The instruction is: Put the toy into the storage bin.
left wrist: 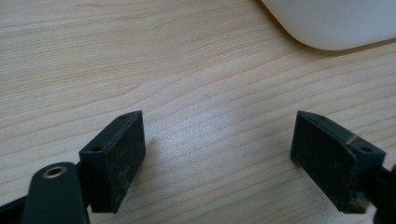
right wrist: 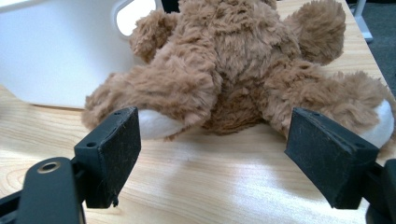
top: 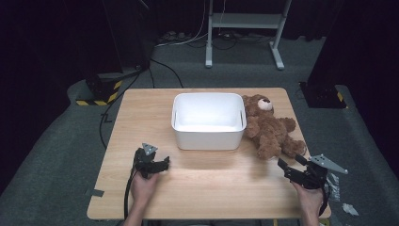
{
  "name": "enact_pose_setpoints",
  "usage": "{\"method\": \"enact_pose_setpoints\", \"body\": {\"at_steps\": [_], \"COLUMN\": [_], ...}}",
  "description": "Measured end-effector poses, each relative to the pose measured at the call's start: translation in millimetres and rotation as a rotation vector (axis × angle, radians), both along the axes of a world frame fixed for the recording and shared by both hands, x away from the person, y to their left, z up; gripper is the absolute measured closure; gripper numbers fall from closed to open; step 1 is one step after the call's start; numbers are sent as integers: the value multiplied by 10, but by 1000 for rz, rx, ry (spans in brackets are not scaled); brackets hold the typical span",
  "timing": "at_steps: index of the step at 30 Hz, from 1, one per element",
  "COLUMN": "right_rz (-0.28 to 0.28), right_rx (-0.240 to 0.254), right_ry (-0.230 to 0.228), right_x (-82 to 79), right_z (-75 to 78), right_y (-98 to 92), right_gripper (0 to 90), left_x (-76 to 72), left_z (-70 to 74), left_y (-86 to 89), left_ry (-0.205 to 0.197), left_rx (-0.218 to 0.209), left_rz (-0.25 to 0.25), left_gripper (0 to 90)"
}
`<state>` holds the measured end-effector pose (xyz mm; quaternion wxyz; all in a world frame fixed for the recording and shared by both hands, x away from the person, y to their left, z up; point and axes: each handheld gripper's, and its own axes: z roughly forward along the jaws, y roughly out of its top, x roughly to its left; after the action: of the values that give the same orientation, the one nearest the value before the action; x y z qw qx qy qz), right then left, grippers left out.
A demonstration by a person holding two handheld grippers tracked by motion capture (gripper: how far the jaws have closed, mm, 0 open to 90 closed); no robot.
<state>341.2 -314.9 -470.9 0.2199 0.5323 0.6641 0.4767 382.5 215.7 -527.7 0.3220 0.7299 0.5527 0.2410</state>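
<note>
In the right gripper view the teddy bear (right wrist: 233,70) is cut off at the top, so its head is out of frame, and the white bin (right wrist: 56,56) behind it runs off the upper left. In the left gripper view just a rounded corner of the bin (left wrist: 336,23) shows at the upper right.

The right gripper (top: 294,165), at the lower right of the high view, has its fingers (right wrist: 109,154) spread wide and holds nothing; they frame the bear's legs, just short of them. The left gripper (top: 160,165), at lower centre-left, also stands wide open over bare wood, touching nothing.

The bear (top: 268,125) lies on the counter (top: 211,188) right of centre, against the bin's right wall and near the counter's right edge. Bare wood spreads across the lower half of the high view.
</note>
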Motion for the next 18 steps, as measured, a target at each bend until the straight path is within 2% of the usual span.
{"method": "enact_pose_setpoints", "body": {"at_steps": [7, 13, 18], "right_rz": [7, 9, 12], "right_rx": [-4, -20, -13], "right_ry": [9, 4, -5], "right_x": [33, 65, 86], "right_z": [41, 91, 136], "right_y": [42, 61, 75], "right_gripper": [175, 177, 179], "left_x": [0, 0, 0], "left_z": [0, -2, 0], "left_y": [0, -3, -1], "left_ry": [0, -3, 0], "left_rx": [0, -4, -1], "left_rz": [0, 3, 1], "left_gripper": [178, 178, 179]}}
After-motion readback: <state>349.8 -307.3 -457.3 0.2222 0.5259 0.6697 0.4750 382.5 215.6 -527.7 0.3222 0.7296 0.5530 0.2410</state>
